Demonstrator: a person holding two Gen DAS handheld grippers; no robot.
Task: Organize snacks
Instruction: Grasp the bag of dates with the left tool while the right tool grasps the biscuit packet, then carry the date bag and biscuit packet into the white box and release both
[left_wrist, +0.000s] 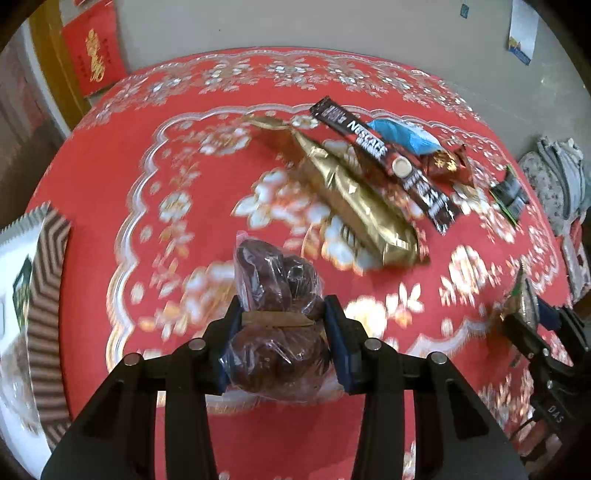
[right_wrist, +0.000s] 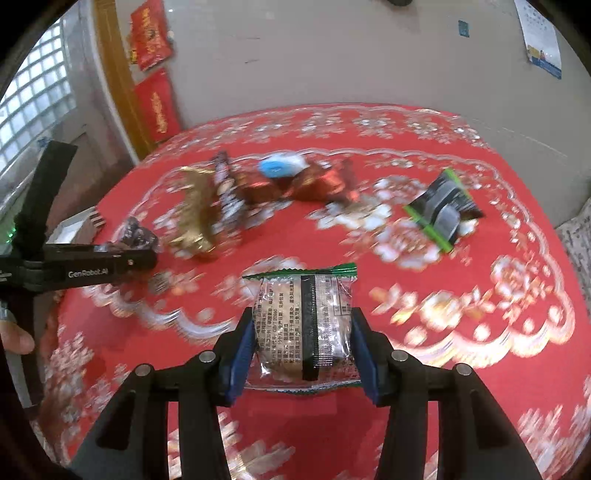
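The round table under its red cloth with a gold-and-white flower pattern (left_wrist: 110, 206) left broad bare stretches along its left and near edges, with a beige wall close behind its far rim. The left gripper (left_wrist: 282, 314) was clenched on a clear plastic bag of dark brown round snacks (left_wrist: 273, 280), held above the cloth near the table's middle. The right gripper (right_wrist: 303, 332) gripped a clear cookie packet with green edging and a black seam (right_wrist: 306, 317) over the near side. Farther back lay a cluster: a crinkled gold foil pouch (left_wrist: 354, 199), a long dark Nescafé sachet (left_wrist: 384, 158), a blue-and-white wrapper (left_wrist: 406, 134) and red-brown wrapped candies (left_wrist: 447, 164), touching or overlapping. A black-and-green packet (right_wrist: 443, 206) lay apart, toward the right rim. A white box with a brown-striped side (left_wrist: 44, 295) stood at the left edge; its contents were blurred.
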